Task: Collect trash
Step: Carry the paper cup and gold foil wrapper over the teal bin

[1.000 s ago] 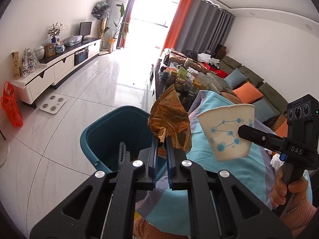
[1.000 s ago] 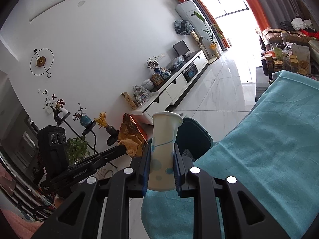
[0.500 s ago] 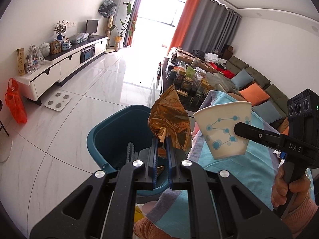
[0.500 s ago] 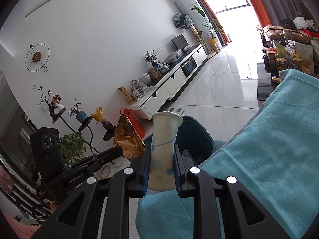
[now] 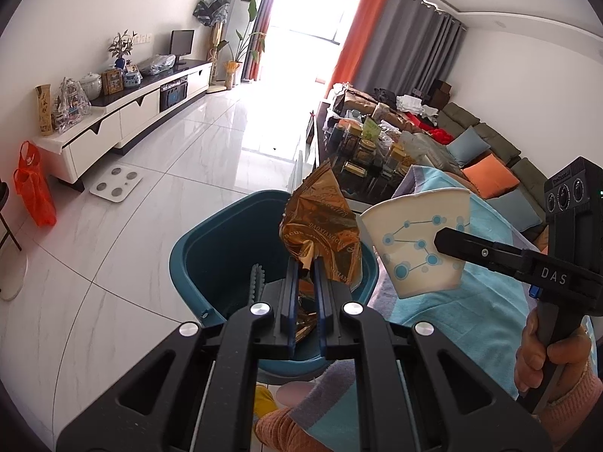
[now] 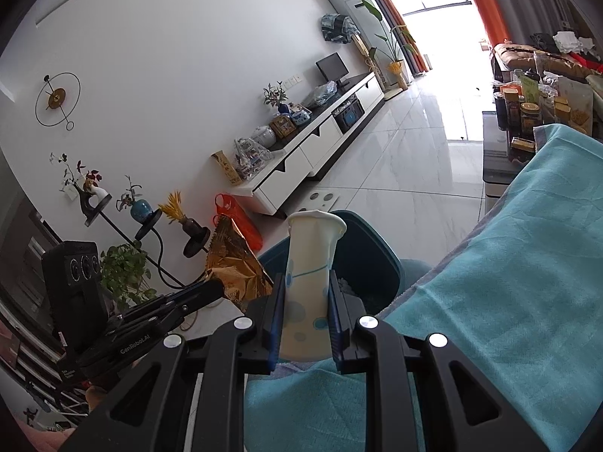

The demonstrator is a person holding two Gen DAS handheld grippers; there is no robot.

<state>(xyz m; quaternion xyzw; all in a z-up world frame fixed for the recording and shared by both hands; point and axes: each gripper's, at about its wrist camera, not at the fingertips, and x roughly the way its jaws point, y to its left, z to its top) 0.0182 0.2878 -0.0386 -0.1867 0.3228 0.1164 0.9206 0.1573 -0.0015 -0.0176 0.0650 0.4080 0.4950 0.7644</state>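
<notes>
My left gripper is shut on a crumpled gold-brown foil wrapper, held above the open teal trash bin on the floor. My right gripper is shut on a white paper cup with blue dots, squeezed flat, held over the bin's near rim. The cup and right gripper show in the left wrist view, right of the wrapper. The wrapper and left gripper show in the right wrist view.
A teal towel covers the table beside the bin. A coffee table with jars and a sofa lie beyond. A white TV cabinet, an orange bag and a floor scale stand to the left.
Both grippers have moved with their loads toward and over the teal bin, which now sits more centrally below the wrapper. Both grips are unchanged.
</notes>
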